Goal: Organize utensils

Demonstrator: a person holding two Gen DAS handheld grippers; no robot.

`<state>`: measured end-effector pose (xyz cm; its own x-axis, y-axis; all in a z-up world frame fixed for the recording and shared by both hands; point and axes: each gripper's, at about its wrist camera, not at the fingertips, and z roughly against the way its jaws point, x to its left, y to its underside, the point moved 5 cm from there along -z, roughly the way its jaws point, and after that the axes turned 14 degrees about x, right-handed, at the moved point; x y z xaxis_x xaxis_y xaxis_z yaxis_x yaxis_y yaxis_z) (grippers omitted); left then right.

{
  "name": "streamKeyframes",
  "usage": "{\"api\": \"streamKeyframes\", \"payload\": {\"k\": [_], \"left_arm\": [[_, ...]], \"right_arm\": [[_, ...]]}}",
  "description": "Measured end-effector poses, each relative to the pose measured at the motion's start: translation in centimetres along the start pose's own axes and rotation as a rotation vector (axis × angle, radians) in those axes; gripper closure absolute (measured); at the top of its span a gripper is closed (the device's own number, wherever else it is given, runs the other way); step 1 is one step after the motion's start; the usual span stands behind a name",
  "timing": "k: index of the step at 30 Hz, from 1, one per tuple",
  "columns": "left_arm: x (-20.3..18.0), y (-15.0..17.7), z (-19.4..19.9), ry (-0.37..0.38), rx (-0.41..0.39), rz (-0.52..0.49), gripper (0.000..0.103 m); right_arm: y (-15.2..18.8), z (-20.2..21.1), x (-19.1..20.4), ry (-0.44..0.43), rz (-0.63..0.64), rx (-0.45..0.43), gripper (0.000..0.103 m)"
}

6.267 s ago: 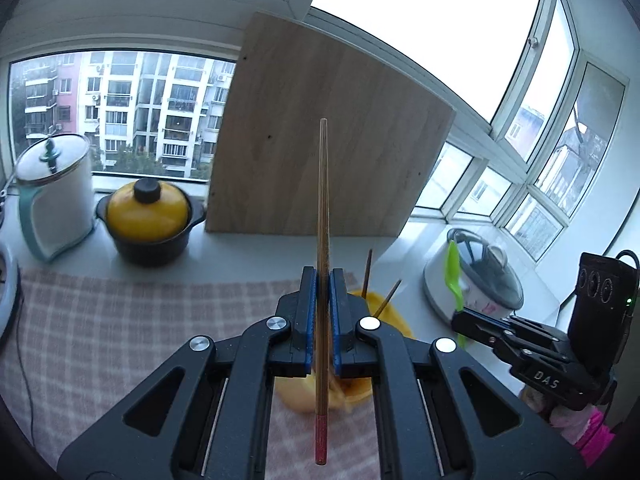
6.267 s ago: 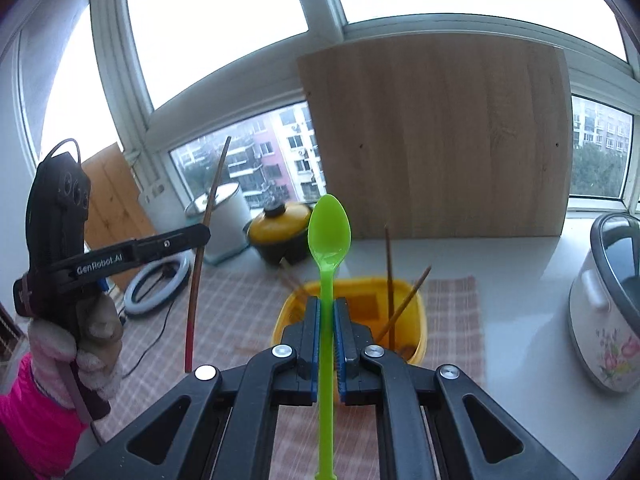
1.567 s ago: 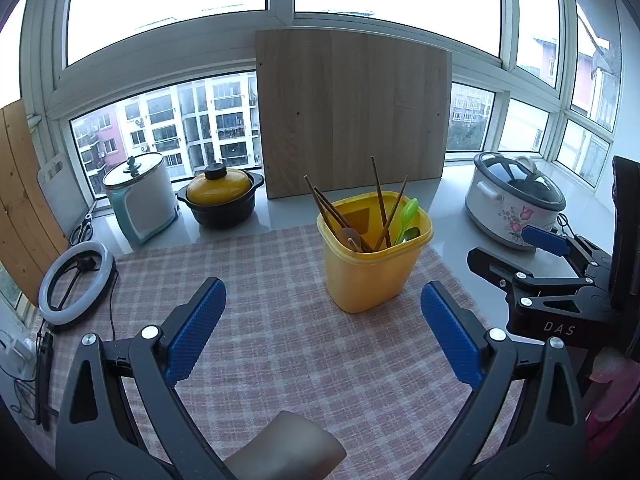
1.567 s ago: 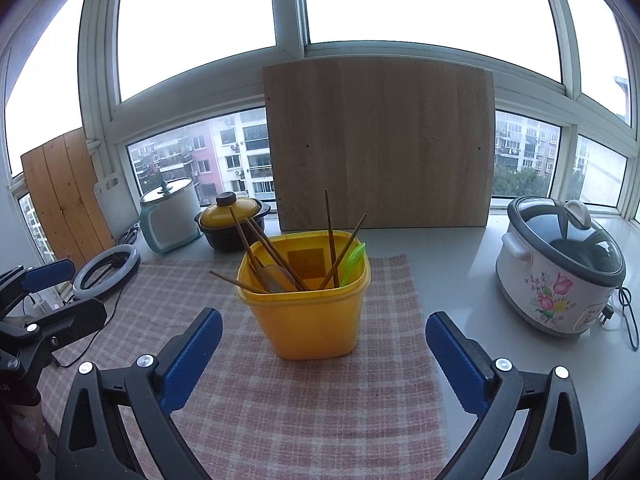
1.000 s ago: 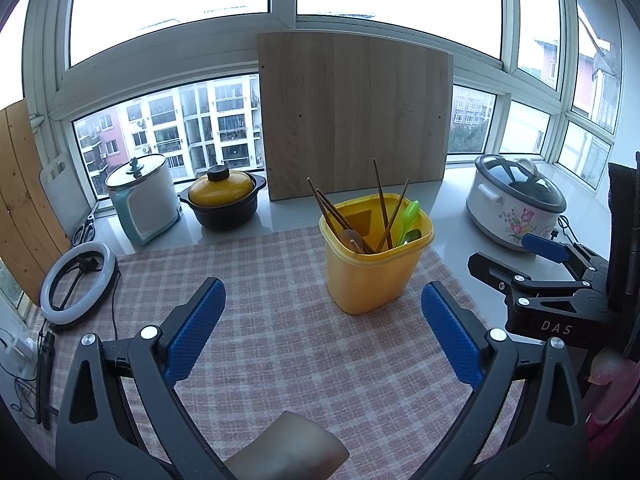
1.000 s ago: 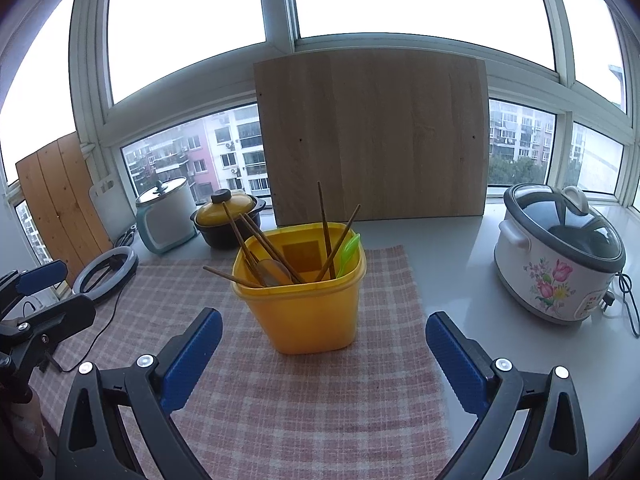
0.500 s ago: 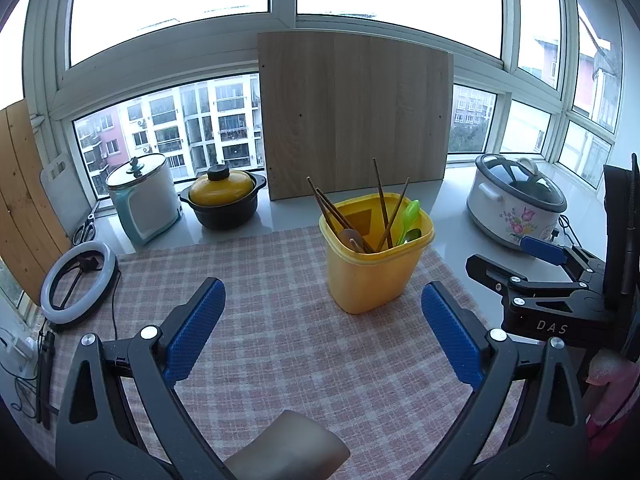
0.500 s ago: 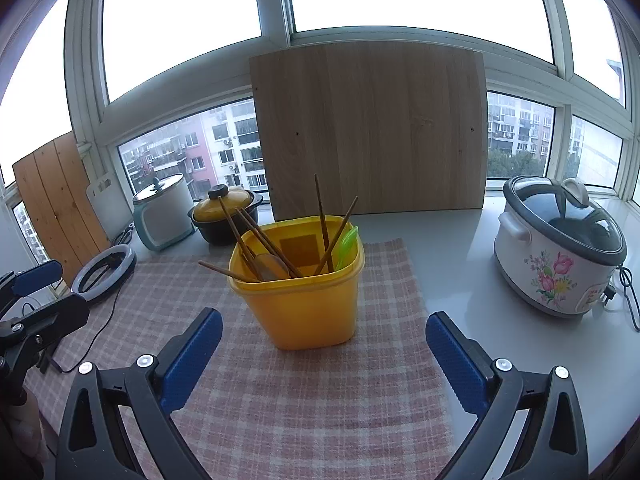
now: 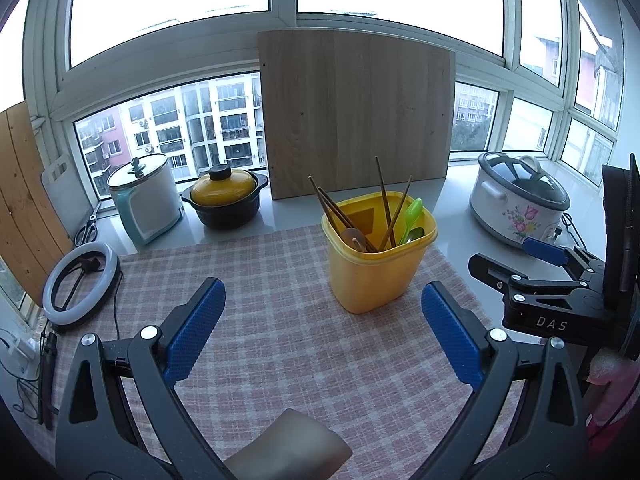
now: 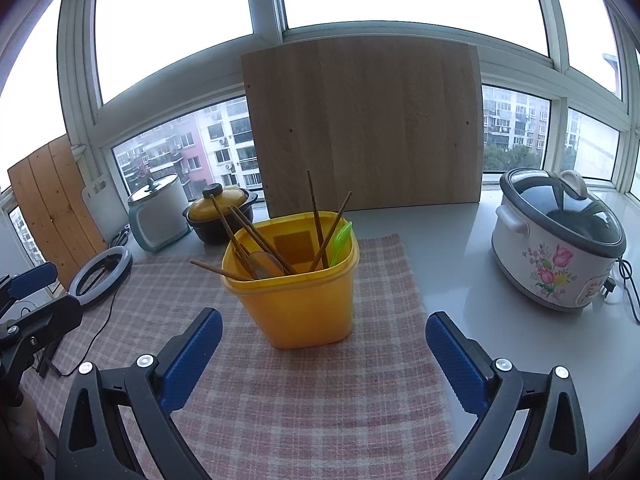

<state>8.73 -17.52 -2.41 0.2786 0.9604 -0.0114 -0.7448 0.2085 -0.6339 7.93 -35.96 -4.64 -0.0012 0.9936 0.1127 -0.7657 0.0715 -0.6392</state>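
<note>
A yellow plastic tub [image 9: 376, 276] [image 10: 300, 312] stands on the pink checked cloth [image 9: 280, 340] [image 10: 320, 400]. Inside it lean several brown chopsticks [image 9: 382, 200] [image 10: 316, 212], a wooden spoon [image 9: 354, 237] [image 10: 264, 264] and a green spoon [image 9: 412, 214] [image 10: 342, 236]. My left gripper [image 9: 324, 320] hangs open and empty in front of the tub. Just as wide open and empty, my right gripper [image 10: 324, 344] sits near the tub's front. Each gripper also shows at the edge of the other's view.
A wooden board [image 9: 356, 120] leans against the window behind the tub. A floral slow cooker [image 10: 556, 240] stands to the right. To the left are a yellow-lidded black pot [image 9: 224, 200], a white and teal cooker [image 9: 144, 200] and a ring light [image 9: 80, 280].
Earlier, the left gripper held a chopstick and the right a green spoon; both utensils now rest in the tub and both grippers are open. Over the last second the right gripper edged closer.
</note>
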Motion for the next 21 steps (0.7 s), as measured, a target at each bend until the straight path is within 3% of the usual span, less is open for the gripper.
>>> {"api": "streamKeyframes", "payload": {"k": [21], "left_arm": [[0.5,0.4,-0.8,-0.027,0.001,-0.001,0.003]], "right_arm": [[0.2,-1.2,-0.2,-0.003,-0.018,0.034,0.0]]}}
